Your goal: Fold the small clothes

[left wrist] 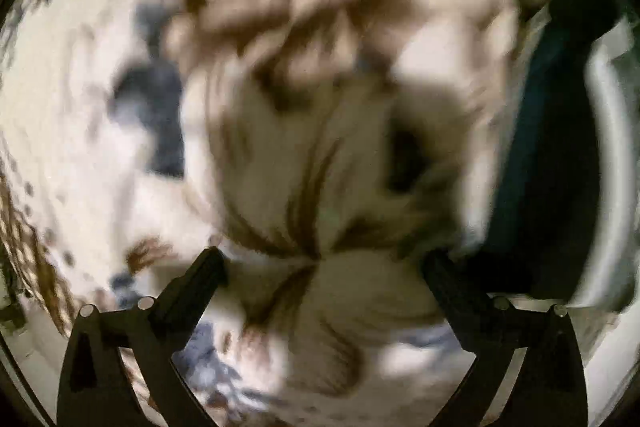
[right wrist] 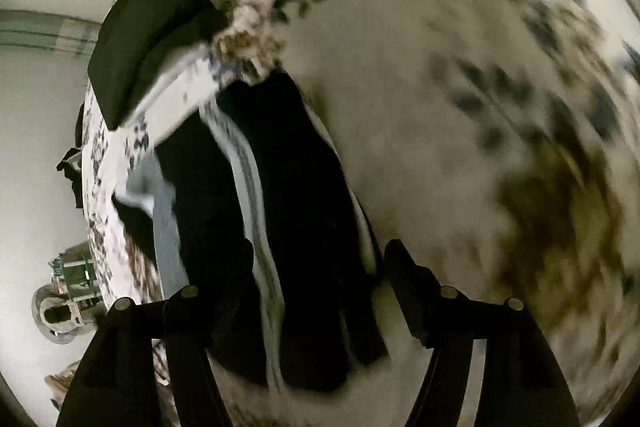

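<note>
In the blurred left wrist view a crumpled beige garment (left wrist: 320, 163) lies bunched on the floral bedspread (left wrist: 80, 107). My left gripper (left wrist: 324, 259) is open, its fingers spread either side of the garment's near folds. In the right wrist view a black garment with white stripes (right wrist: 280, 207) lies on the bedspread (right wrist: 440, 107). My right gripper (right wrist: 304, 275) is open over its near end; the left fingertip is hard to make out against the black cloth.
A dark folded cloth (right wrist: 148, 27) lies at the bed's far edge. A dark teal cloth (left wrist: 560, 147) and a white edge (left wrist: 612, 147) are at the right of the left wrist view. The floor and a small object (right wrist: 60, 311) are left of the bed.
</note>
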A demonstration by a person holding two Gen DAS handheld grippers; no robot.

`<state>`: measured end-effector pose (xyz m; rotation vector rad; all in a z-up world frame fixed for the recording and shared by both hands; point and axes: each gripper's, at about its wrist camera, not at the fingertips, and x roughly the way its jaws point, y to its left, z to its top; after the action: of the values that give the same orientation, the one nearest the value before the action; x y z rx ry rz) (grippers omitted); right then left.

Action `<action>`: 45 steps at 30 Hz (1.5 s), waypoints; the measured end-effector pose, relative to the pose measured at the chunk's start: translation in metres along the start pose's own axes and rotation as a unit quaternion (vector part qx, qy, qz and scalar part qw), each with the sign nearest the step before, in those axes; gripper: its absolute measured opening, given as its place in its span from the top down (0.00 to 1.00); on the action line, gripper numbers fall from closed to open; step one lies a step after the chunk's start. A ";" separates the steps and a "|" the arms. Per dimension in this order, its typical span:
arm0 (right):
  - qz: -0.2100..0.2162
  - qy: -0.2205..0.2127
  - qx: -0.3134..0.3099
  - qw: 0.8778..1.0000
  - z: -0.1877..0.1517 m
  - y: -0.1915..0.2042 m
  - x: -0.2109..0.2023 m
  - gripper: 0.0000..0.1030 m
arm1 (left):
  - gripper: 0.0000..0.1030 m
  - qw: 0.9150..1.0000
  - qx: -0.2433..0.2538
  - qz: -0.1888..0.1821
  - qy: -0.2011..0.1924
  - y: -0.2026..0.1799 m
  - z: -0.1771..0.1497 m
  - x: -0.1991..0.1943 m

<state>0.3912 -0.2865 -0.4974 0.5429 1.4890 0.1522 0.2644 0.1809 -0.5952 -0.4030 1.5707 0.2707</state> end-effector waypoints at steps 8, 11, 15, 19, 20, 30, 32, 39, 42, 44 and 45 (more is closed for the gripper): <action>-0.020 -0.032 -0.041 0.998 0.049 0.042 0.033 0.91 | 0.00 0.999 -0.021 0.029 0.040 -0.002 0.018 0.020; -0.041 -0.057 -0.047 0.996 0.049 0.046 0.012 0.92 | 0.00 0.997 -0.035 0.029 0.055 0.001 0.026 0.007; -0.073 -0.067 -0.053 0.994 0.058 0.041 0.002 0.92 | 0.00 0.999 -0.031 0.002 -0.039 -0.010 0.043 -0.060; -0.141 -0.043 -0.078 0.986 0.072 0.041 0.029 0.92 | 0.00 0.993 -0.022 -0.100 -0.064 -0.052 0.091 -0.077; -0.137 -0.029 -0.075 0.987 0.074 0.037 0.033 0.92 | 0.00 0.992 -0.018 -0.105 -0.063 -0.064 0.107 -0.070; -0.027 0.009 -0.036 0.999 0.069 0.015 0.014 0.65 | 0.30 0.991 0.028 -0.128 -0.024 -0.138 0.193 -0.038; -0.003 0.017 -0.029 0.999 0.058 0.011 0.006 0.65 | 0.30 0.990 0.023 -0.135 -0.034 -0.127 0.181 -0.054; 0.055 0.090 -0.007 0.994 -0.008 -0.002 0.017 0.56 | 0.26 0.992 0.038 -0.072 -0.092 -0.101 0.119 -0.101; 0.031 0.107 -0.003 0.994 -0.035 -0.007 0.031 0.73 | 0.24 0.995 0.037 -0.035 -0.085 -0.089 0.096 -0.098; 0.018 0.084 -0.006 0.996 -0.047 -0.005 0.027 0.95 | 0.24 0.996 0.028 -0.033 -0.076 -0.082 0.085 -0.092; 0.009 0.066 -0.017 0.998 -0.052 0.000 0.020 0.95 | 0.23 0.997 0.022 -0.036 -0.071 -0.081 0.080 -0.089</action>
<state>0.3432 -0.2650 -0.5150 0.5276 1.6062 0.2316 0.3716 0.1479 -0.5044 -0.3967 1.4175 0.2032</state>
